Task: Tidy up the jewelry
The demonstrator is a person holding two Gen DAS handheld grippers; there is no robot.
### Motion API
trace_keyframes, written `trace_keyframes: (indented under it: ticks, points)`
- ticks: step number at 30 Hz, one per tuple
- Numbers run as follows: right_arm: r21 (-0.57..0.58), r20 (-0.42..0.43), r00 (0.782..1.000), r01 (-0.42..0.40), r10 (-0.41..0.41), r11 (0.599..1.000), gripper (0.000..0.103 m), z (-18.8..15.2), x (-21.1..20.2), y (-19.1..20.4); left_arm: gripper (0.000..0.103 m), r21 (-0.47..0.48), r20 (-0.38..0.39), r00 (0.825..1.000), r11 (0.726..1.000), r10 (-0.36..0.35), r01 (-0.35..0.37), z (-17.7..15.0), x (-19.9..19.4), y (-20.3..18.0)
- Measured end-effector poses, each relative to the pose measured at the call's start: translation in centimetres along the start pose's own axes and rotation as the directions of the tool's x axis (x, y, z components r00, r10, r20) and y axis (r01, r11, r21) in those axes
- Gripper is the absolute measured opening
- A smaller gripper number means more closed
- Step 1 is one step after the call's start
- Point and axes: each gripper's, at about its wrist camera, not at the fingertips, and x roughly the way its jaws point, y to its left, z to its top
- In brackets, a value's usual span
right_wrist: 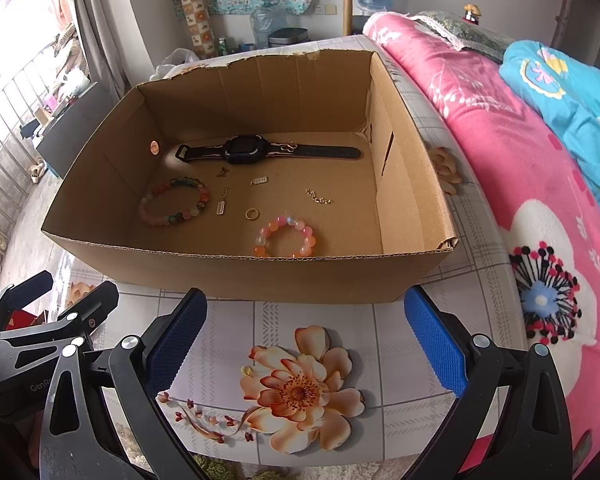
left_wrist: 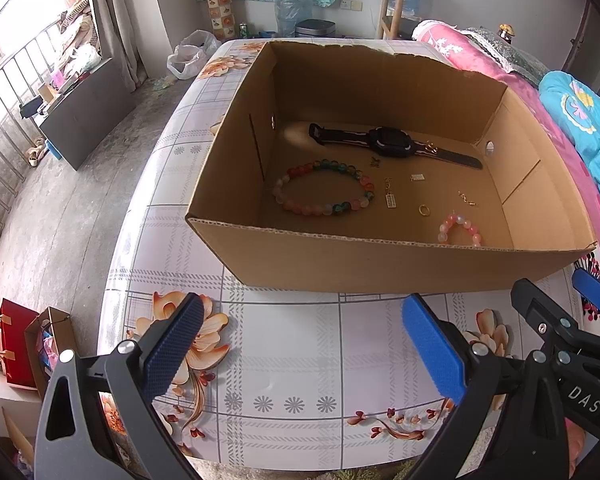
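Observation:
An open cardboard box stands on the flowered table. Inside lie a black watch, a large multicoloured bead bracelet, a small pink bead bracelet, a gold ring, a gold chain and small charms. My left gripper is open and empty, in front of the box. My right gripper is open and empty, also in front of the box.
The table has a floral cloth. A pink quilt and a blue blanket lie to the right. The right gripper shows at the left wrist view's right edge. Bags stand on the floor at left.

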Motion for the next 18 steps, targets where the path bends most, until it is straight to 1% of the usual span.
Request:
trace_keyframes:
  ticks: [18]
  points:
    - [0.011,-0.002,1.0,0.006,-0.006,1.0,0.095,-0.23,-0.37,-0.37,0.097,0.002,0.0,1.0,1.0,-0.007,0.007,-0.02,-0.07,-0.32]
